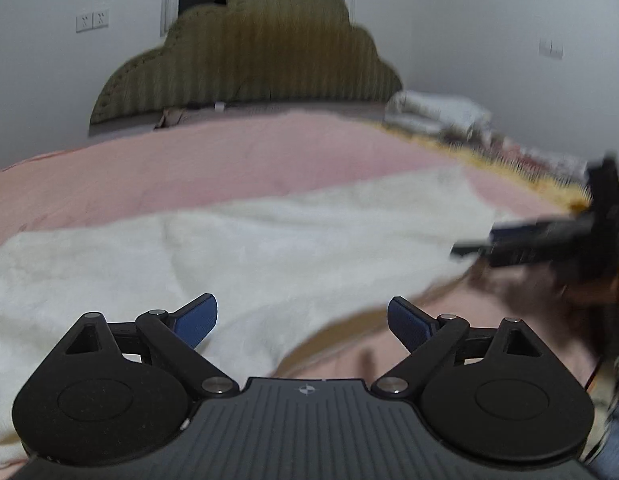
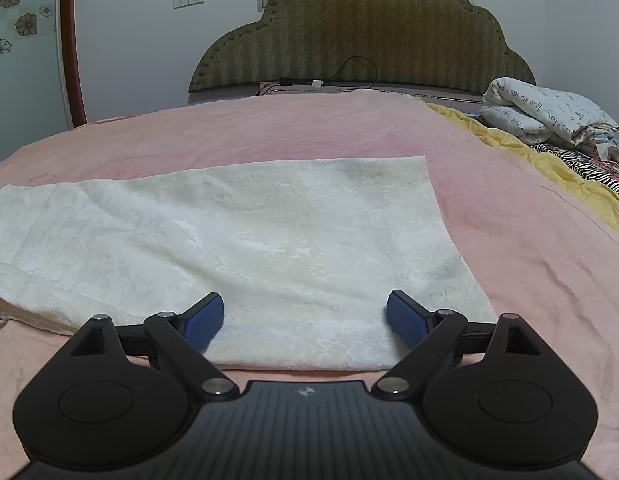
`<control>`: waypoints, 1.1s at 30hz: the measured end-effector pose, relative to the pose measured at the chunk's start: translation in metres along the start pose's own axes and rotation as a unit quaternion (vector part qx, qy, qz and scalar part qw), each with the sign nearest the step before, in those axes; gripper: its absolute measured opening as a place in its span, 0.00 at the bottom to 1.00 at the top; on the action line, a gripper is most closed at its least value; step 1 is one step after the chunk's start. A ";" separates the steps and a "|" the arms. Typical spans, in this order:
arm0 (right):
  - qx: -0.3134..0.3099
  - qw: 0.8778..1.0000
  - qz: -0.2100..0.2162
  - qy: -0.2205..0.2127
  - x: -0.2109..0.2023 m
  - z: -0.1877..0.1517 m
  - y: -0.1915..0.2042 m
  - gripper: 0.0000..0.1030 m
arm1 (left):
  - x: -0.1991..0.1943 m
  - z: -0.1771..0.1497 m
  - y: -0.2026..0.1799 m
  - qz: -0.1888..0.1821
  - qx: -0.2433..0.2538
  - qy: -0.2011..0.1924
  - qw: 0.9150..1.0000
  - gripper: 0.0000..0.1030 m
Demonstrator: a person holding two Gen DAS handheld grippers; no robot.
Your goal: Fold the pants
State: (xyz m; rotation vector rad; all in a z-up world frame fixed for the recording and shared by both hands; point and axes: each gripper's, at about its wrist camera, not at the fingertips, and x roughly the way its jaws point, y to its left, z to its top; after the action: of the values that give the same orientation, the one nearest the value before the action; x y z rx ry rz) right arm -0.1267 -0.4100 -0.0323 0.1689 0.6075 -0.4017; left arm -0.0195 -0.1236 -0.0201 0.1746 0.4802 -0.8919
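Cream-white pants (image 2: 245, 240) lie flat on the pink bedspread (image 2: 269, 128), stretched from left to right; they also show in the left wrist view (image 1: 229, 248), blurred. My right gripper (image 2: 305, 322) is open and empty, low over the near edge of the pants. My left gripper (image 1: 303, 322) is open and empty, over the pants' near edge where a fold lifts off the bedspread. The right gripper also appears at the right edge of the left wrist view (image 1: 549, 236), blurred.
A padded olive headboard (image 2: 361, 32) stands at the far end of the bed. Folded printed bedding (image 2: 545, 112) and a yellow and zebra-print blanket (image 2: 569, 168) lie along the bed's right side. A cable and charger (image 2: 317, 82) lie by the headboard.
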 end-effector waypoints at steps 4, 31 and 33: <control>0.001 1.000 0.001 0.000 0.000 0.000 0.000 0.87 | 0.010 0.021 0.008 0.079 -0.044 -0.031 0.995 0.97; 0.040 0.997 -0.037 0.051 0.051 0.069 -0.015 1.00 | 0.057 -0.004 0.030 0.156 -0.043 0.079 0.984 1.00; 0.036 0.997 -0.018 0.064 0.059 0.073 -0.002 1.00 | 0.058 -0.004 0.030 0.156 -0.044 0.079 0.984 1.00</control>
State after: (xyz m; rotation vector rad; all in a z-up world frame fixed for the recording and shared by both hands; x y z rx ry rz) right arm -0.0455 -0.4498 -0.0081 0.2533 0.7234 -0.4507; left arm 0.0331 -0.1443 -0.0521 0.2349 0.6200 -0.5515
